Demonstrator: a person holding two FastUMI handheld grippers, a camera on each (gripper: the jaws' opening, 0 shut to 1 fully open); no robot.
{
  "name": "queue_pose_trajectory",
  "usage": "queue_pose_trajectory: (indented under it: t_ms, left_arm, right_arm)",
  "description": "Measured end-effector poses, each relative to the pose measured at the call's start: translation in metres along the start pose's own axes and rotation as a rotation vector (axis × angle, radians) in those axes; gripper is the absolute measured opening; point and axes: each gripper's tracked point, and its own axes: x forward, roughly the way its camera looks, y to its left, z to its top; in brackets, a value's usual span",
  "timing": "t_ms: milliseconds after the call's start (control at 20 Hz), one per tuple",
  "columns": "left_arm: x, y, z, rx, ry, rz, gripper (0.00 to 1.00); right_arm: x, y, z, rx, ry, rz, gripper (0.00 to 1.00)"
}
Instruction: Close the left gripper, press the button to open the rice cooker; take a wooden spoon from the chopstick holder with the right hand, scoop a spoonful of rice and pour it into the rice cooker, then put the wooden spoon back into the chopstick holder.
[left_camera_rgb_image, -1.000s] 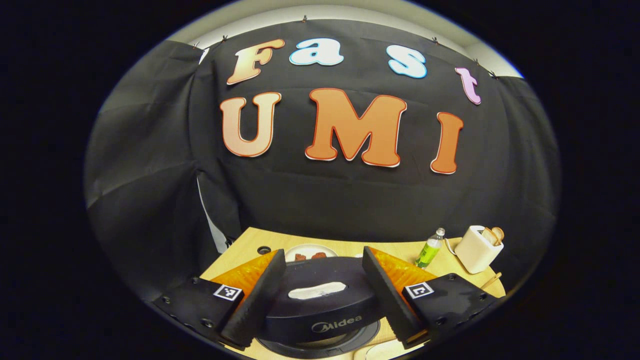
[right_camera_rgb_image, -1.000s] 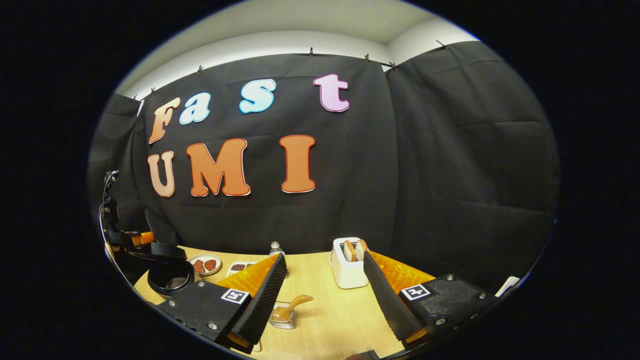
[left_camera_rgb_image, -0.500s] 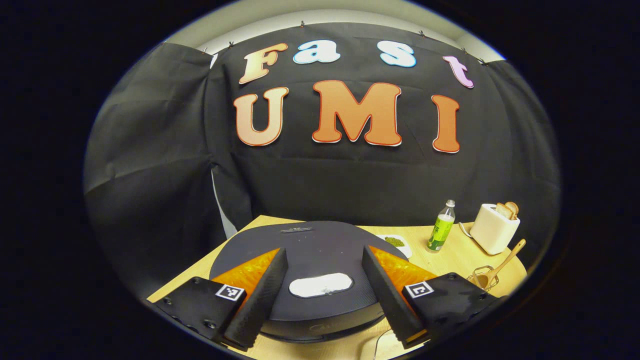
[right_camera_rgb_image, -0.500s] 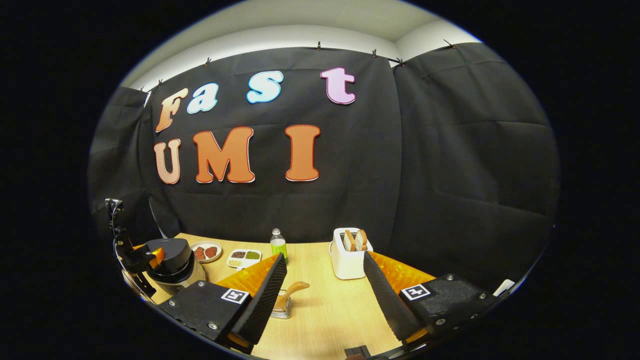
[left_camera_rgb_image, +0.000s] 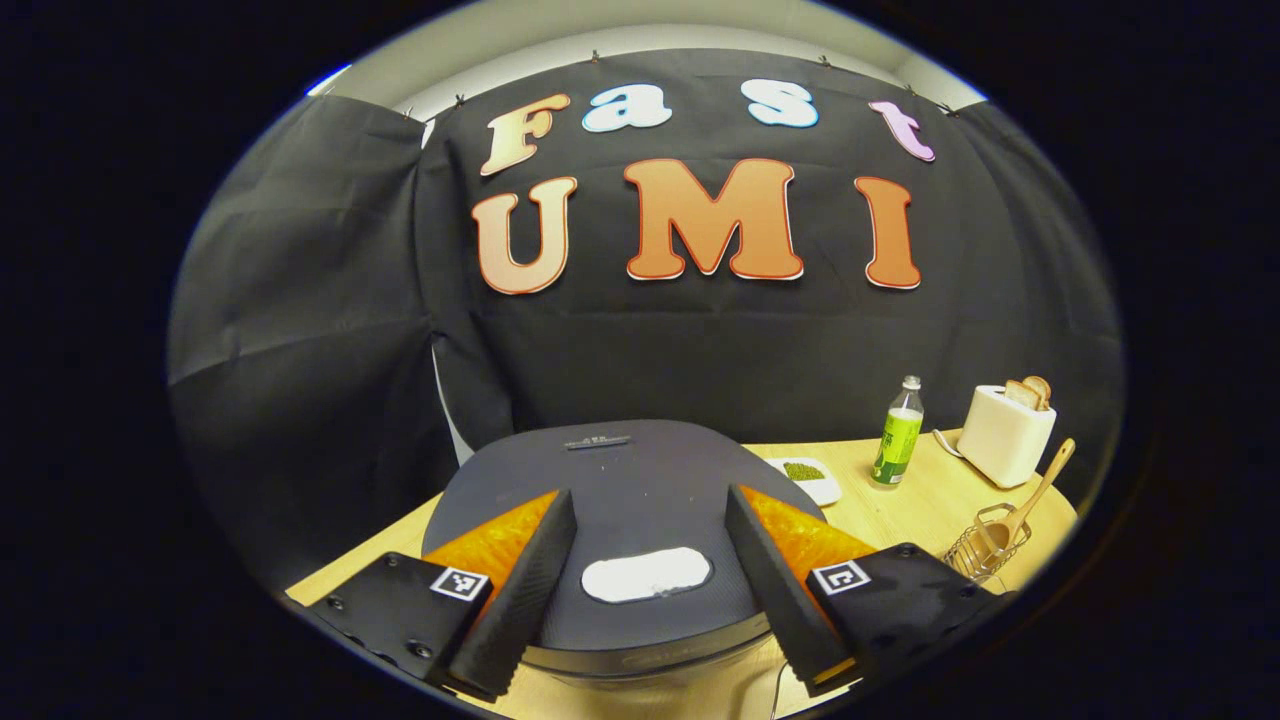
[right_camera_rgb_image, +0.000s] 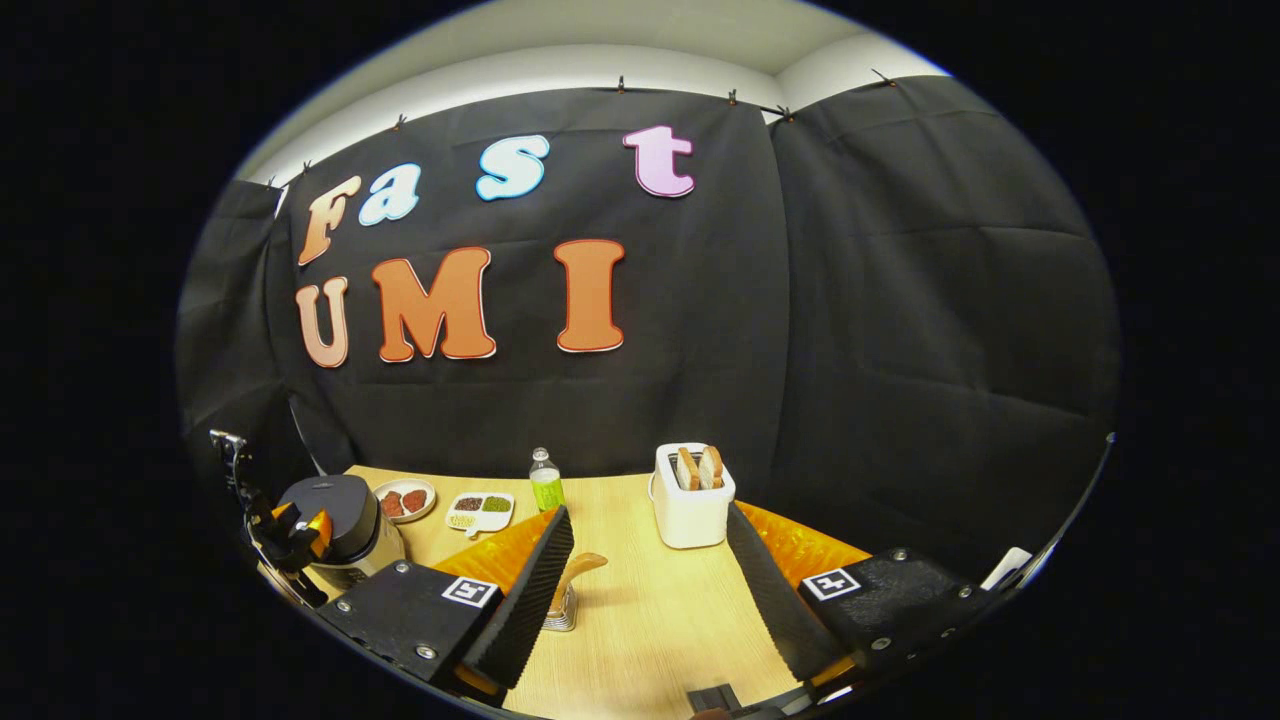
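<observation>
The dark rice cooker (left_camera_rgb_image: 640, 470) stands with its lid down right under my left gripper (left_camera_rgb_image: 648, 495). That gripper is open, and the white lid button (left_camera_rgb_image: 646, 576) lies between its fingers, untouched. In the right gripper view the cooker (right_camera_rgb_image: 335, 505) sits at the table's far left with the left gripper (right_camera_rgb_image: 295, 525) at its front. My right gripper (right_camera_rgb_image: 650, 512) is open and holds nothing. The wooden spoon (right_camera_rgb_image: 575, 570) leans in the wire chopstick holder (right_camera_rgb_image: 560, 612), partly hidden by the left finger. The spoon (left_camera_rgb_image: 1040, 490) and holder (left_camera_rgb_image: 975, 548) also show at the right of the left gripper view.
A white toaster (right_camera_rgb_image: 690, 500) with bread stands at the back of the wooden table (right_camera_rgb_image: 640, 630). A green bottle (right_camera_rgb_image: 545, 485), a divided dish of grains (right_camera_rgb_image: 480, 508) and a small plate (right_camera_rgb_image: 403, 498) line the back left. The booth's black cloth wall closes the far side.
The cooker's lid stood up a second ago and is down now. My left gripper has drawn back from it. The right gripper has shifted only slightly.
</observation>
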Motion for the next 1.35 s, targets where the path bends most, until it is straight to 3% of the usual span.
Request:
queue_pose_trajectory:
  t_ms: [300, 450, 600, 700, 750, 850, 1000, 1050, 1350]
  left_arm:
    - [0.001, -0.001, -0.001, 0.021, -0.022, -0.01, 0.95]
    - [-0.003, 0.008, -0.002, 0.034, 0.122, -0.003, 0.94]
    - [-0.016, 0.032, 0.067, -0.082, 0.096, 0.021, 1.0]
    - [-0.033, 0.048, 0.135, -0.121, 0.03, 0.018, 0.94]
    - [-0.044, 0.059, 0.171, -0.111, -0.01, 0.019, 0.93]
    - [-0.068, 0.072, 0.227, -0.08, -0.074, 0.013, 0.99]
    - [-0.106, 0.089, 0.294, -0.026, -0.169, 0.024, 0.99]
    - [-0.117, 0.091, 0.309, -0.023, -0.19, 0.02, 0.99]
    - [-0.14, 0.093, 0.321, -0.034, -0.223, 0.001, 1.0]
  right_arm:
    - [0.003, -0.003, -0.007, -0.022, 0.013, -0.014, 0.95]
    - [0.003, 0.001, 0.002, -0.026, -0.01, -0.001, 0.95]
    - [0.003, 0.008, 0.017, -0.012, -0.043, 0.026, 0.95]
    - [0.004, 0.011, 0.031, -0.013, -0.072, 0.04, 0.95]
    - [0.004, 0.013, 0.038, -0.018, -0.087, 0.048, 1.0]
    - [0.004, 0.015, 0.053, -0.029, -0.115, 0.059, 1.0]
    - [0.003, 0.02, 0.075, -0.043, -0.161, 0.073, 1.0]
    - [0.003, 0.022, 0.082, -0.049, -0.173, 0.081, 0.95]
    - [0.003, 0.035, 0.099, -0.077, -0.204, 0.088, 0.95]
